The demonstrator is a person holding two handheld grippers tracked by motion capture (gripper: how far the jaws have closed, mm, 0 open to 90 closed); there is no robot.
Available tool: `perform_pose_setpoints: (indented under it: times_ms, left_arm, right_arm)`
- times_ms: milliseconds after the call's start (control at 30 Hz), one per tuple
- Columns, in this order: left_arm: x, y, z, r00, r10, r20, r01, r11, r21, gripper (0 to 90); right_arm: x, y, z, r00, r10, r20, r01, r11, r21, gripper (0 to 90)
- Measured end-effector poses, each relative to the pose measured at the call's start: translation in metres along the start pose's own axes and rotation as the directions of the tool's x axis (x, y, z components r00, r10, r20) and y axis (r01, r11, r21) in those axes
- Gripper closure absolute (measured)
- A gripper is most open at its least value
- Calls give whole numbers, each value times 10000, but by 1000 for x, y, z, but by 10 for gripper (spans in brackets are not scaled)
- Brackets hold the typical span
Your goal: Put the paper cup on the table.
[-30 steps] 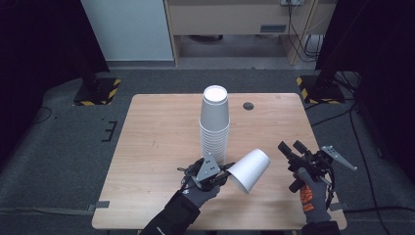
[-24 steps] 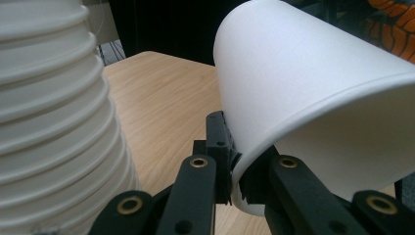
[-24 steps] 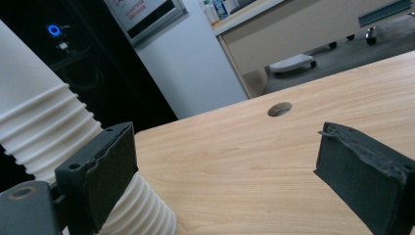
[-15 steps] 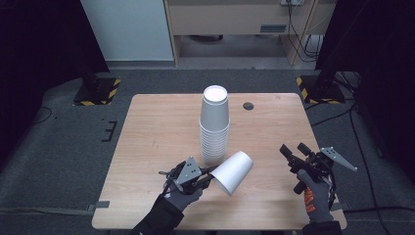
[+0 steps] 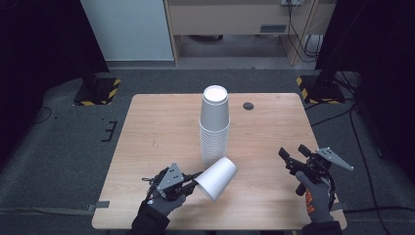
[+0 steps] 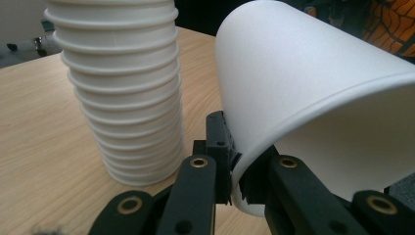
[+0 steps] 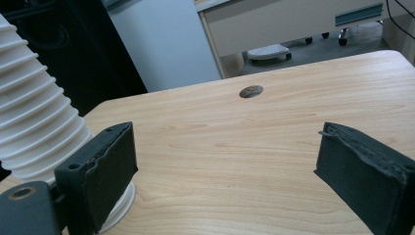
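1. A tall stack of white ribbed-rim paper cups is seen standing upside down near the middle of the light wooden desk, with its base at the top.
2. In the high view the stack is placed at about 12 o'clock from the desk's centre, and a small dark round insert in the desktop lies at about 2 o'clock from it, apart from the cups.
3. A single white paper cup is held tilted at about 6 o'clock from the stack, just beside the stack's lowest rims; whether the two touch cannot be told.
4. The left gripper is held by a gloved hand near the desk's front edge, and its jaws are clamped on the rim of the single cup.
5. In the left gripper view the cup's rim is seen pinched between the two black jaws, with one jaw inside the cup's mouth and the other outside its wall.
6. The right gripper is held by a gloved hand at about 4 o'clock from the stack, well apart from it.
7. In the right gripper view its jaws are seen spread wide apart with bare desk between them, and the stack is seen beyond the left-hand jaw.
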State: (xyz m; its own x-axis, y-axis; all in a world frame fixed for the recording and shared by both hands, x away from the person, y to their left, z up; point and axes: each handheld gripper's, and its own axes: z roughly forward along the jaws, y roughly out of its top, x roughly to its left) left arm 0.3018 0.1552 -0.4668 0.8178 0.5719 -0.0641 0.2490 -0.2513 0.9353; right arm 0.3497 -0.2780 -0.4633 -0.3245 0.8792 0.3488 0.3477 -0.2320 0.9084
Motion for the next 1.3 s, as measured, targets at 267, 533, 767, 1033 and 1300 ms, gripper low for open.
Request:
perform_pose_setpoints:
  times_ms: [267,533,767,1033,1300]
  left_arm:
    - [8,-9,-25,9991,-197,-378,198,9998,37,841]
    - [17,-19,-43,9946,-491,-911,504,9987,122,841]
    - [25,-26,-63,9805,-810,-1789,860,9961,202,842]
    - [38,-30,-73,9533,-1317,-2717,1412,9899,156,842]
    - [54,-34,-90,9102,-1895,-3682,2069,9783,80,841]
  right_arm:
    - [-4,-6,1,9980,-487,393,474,9983,341,83]
    - [-4,-10,5,9917,-1122,621,1072,9911,794,86]
    - [-5,-13,5,9881,-1329,773,1248,9870,1009,87]
    - [-5,-16,5,9845,-1531,852,1423,9824,1206,87]
    - [-6,-16,5,9829,-1557,981,1435,9822,1210,86]
